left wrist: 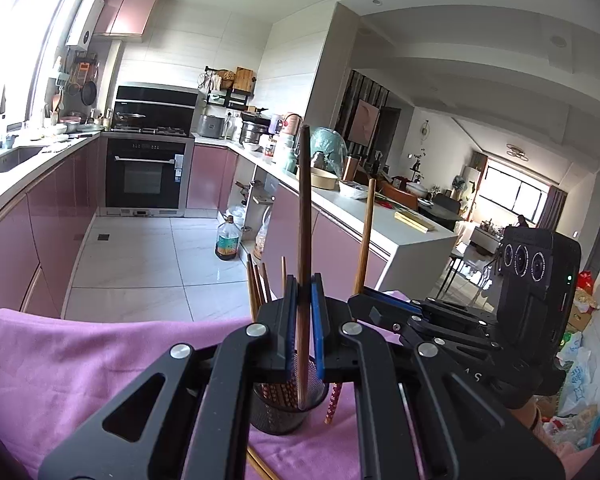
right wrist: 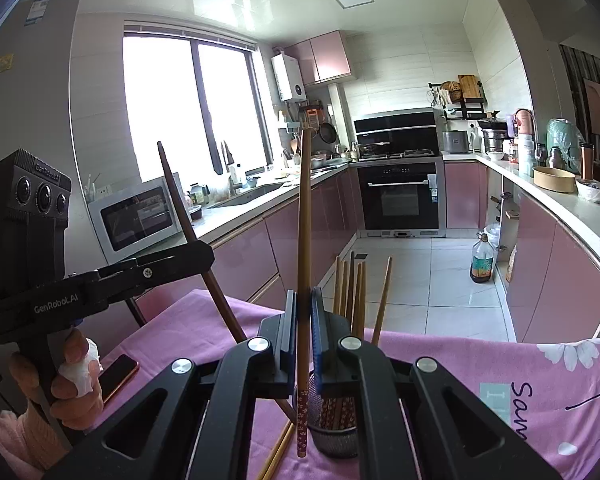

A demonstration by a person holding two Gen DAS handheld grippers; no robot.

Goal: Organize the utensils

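Both grippers pinching a chopstick each above the mesh cup

The left gripper (left wrist: 304,320) is pinching a dark brown chopstick (left wrist: 305,208) upright, its lower tip dipping inside the black mesh cup (left wrist: 286,412) on the pink cloth (left wrist: 80,364). The right gripper (right wrist: 304,328) is squeezing a lighter chopstick with a flowered end (right wrist: 303,420), hanging just beside the cup's rim. More chopsticks (right wrist: 350,292) are standing in the cup, and two more are lying on the cloth.

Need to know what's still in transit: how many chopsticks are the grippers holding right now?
2: a dark one clamped in the left gripper, a lighter one in the right gripper. Others already stand in the mesh holder.
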